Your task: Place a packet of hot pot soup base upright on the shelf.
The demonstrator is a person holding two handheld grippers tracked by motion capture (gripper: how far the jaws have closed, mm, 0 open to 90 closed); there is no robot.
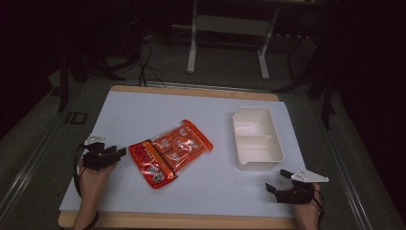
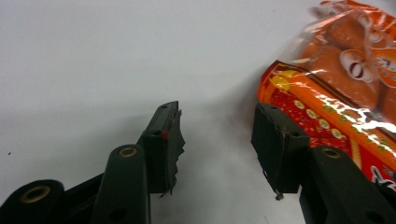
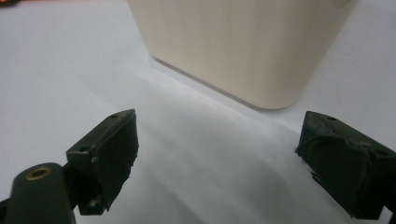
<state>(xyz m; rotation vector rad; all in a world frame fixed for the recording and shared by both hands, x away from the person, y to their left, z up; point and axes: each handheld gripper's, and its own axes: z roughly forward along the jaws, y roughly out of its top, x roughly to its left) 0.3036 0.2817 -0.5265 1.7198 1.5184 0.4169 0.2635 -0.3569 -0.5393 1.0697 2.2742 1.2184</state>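
The worktop [image 1: 143, 115] wears a pale sheet across nearly its whole top, with a thin band of bare wood showing along the far edge and the near edge. Beyond it, on the dim grey floor [image 1: 230, 76], stands a white frame [image 1: 229, 28] on two legs, one crossbar joining them. Dark cables [image 1: 146, 62] trail over the floor to the left of that frame.

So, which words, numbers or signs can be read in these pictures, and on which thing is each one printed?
No text reads clearly.
Orange snack bag: it carries print, too small in the high view and blurred in the left gripper view.
White tray: no print that I can see.
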